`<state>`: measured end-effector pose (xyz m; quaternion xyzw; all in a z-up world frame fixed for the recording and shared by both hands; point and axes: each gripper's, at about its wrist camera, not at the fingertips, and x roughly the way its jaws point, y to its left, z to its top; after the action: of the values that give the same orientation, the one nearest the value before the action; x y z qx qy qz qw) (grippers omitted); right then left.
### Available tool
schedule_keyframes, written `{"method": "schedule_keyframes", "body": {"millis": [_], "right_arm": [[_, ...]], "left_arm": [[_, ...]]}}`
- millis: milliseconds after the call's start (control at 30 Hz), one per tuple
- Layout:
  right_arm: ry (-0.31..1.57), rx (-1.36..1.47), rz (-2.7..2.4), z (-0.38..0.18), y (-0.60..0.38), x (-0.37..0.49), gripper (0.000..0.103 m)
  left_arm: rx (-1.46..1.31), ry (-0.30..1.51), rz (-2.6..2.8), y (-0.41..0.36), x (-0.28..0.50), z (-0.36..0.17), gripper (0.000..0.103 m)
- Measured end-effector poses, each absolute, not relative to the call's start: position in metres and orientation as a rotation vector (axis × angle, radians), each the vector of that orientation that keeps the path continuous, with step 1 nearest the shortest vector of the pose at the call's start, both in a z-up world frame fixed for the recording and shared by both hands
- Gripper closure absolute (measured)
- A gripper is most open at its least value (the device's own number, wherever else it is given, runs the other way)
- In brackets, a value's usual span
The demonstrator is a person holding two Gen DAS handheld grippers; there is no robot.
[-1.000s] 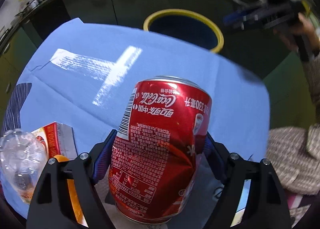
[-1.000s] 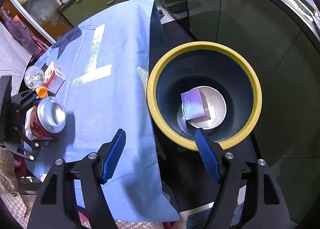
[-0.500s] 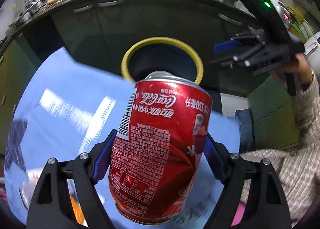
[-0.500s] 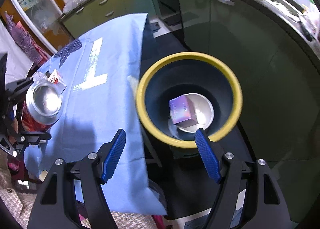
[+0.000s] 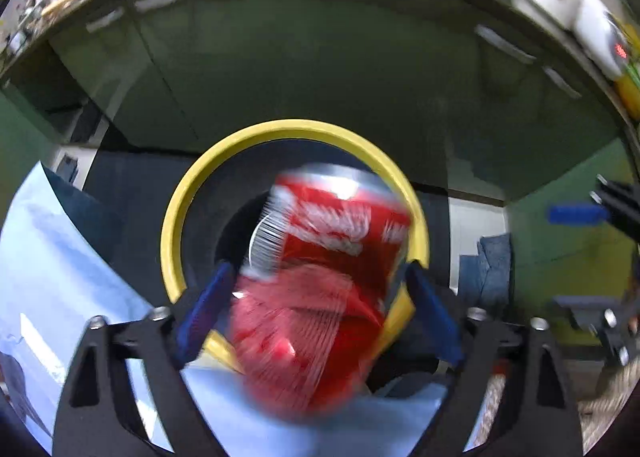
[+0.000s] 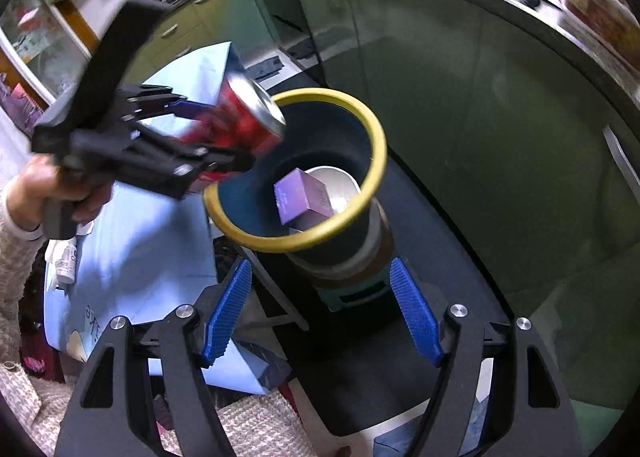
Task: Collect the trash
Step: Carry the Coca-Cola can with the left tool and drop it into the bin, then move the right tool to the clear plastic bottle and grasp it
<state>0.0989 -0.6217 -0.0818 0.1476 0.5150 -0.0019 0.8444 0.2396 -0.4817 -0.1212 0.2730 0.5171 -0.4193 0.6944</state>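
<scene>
A dented red Coca-Cola can (image 5: 320, 289) sits blurred between the fingers of my left gripper (image 5: 316, 309), with gaps showing at both pads, so the jaws stand open. The can hangs over the near rim of the yellow-rimmed dark bin (image 5: 208, 185). In the right wrist view the can (image 6: 244, 121) tilts top-first toward the bin (image 6: 340, 225), beside my left gripper (image 6: 208, 133). A purple box (image 6: 304, 197) lies in the bin. My right gripper (image 6: 320, 309) is open and empty, in front of the bin.
A table with a light blue cloth (image 6: 160, 225) stands left of the bin; a small white bottle (image 6: 66, 261) lies on it. Green kitchen cabinets (image 6: 460, 97) curve behind the bin. A blue cloth (image 5: 488, 269) lies on the floor.
My left gripper carried the can from above the table to the bin's rim and its jaws have widened; the can now blurs and tips toward the bin. My right gripper drew back lower.
</scene>
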Motion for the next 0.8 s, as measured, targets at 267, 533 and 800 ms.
{"method": "schedule_keyframes", "body": {"millis": [267, 533, 800], "right_arm": [[1.095, 0.318, 0.016, -0.086, -0.621, 0.106, 0.031], [1.114, 0.224, 0.150, -0.078, -0.553, 0.131, 0.031], [1.130, 0.085, 0.417, -0.057, -0.426, 0.170, 0.031]], "left_arm": [[0.521, 1.056, -0.938, -0.453, 0.231, -0.075, 0.015], [0.303, 0.842, -0.865, -0.313, 0.200, 0.029, 0.011], [0.102, 0.652, -0.529, -0.111, 0.177, 0.056, 0.008]]}}
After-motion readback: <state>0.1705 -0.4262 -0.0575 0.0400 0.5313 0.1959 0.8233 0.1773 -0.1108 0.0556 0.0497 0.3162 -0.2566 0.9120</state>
